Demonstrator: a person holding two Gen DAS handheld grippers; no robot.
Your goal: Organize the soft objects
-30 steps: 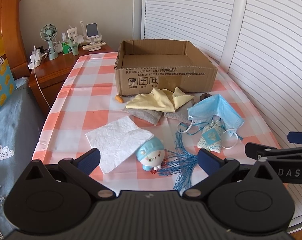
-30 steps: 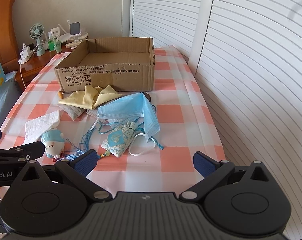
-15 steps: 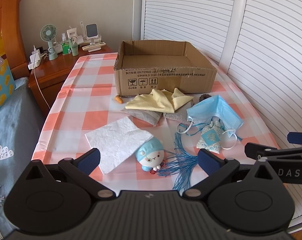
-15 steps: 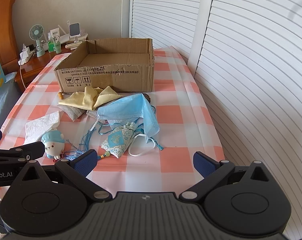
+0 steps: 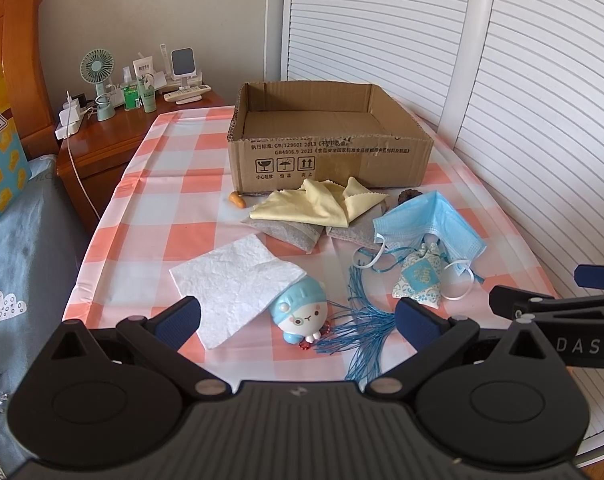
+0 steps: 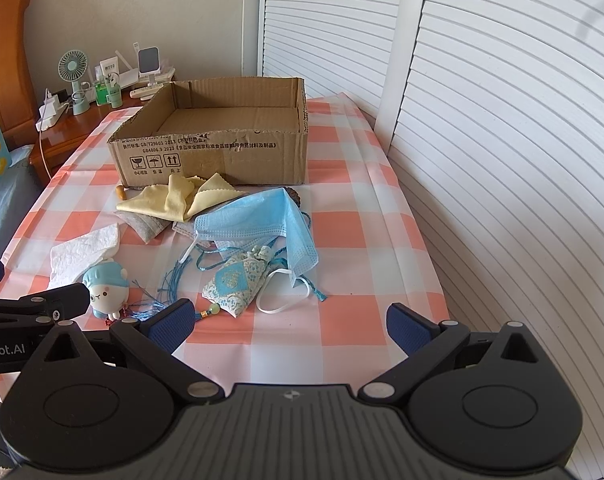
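An open cardboard box (image 5: pixel 330 152) (image 6: pixel 217 156) stands at the far middle of the checked table. In front of it lie a yellow cloth (image 5: pixel 322 204) (image 6: pixel 173 198) over grey pouches (image 5: pixel 297 234), a blue face mask (image 5: pixel 430 224) (image 6: pixel 261 220), a patterned sachet (image 5: pixel 418 280) (image 6: pixel 237 280), a white tissue (image 5: pixel 233 280) (image 6: pixel 81 250) and a small blue-capped plush toy (image 5: pixel 302 314) (image 6: pixel 103 290) with blue tassel strings (image 5: pixel 362 324). My left gripper (image 5: pixel 297 320) is open and empty, just short of the toy. My right gripper (image 6: pixel 287 322) is open and empty, just short of the sachet.
A wooden nightstand (image 5: pixel 113 136) with a small fan (image 5: pixel 97 80), bottles and a charger stands at the far left. A bed with blue bedding (image 5: pixel 17 240) lies left of the table. White louvred doors (image 6: pixel 482 120) run along the right side.
Both grippers have crept slightly forward toward the objects. Nothing on the table has moved.
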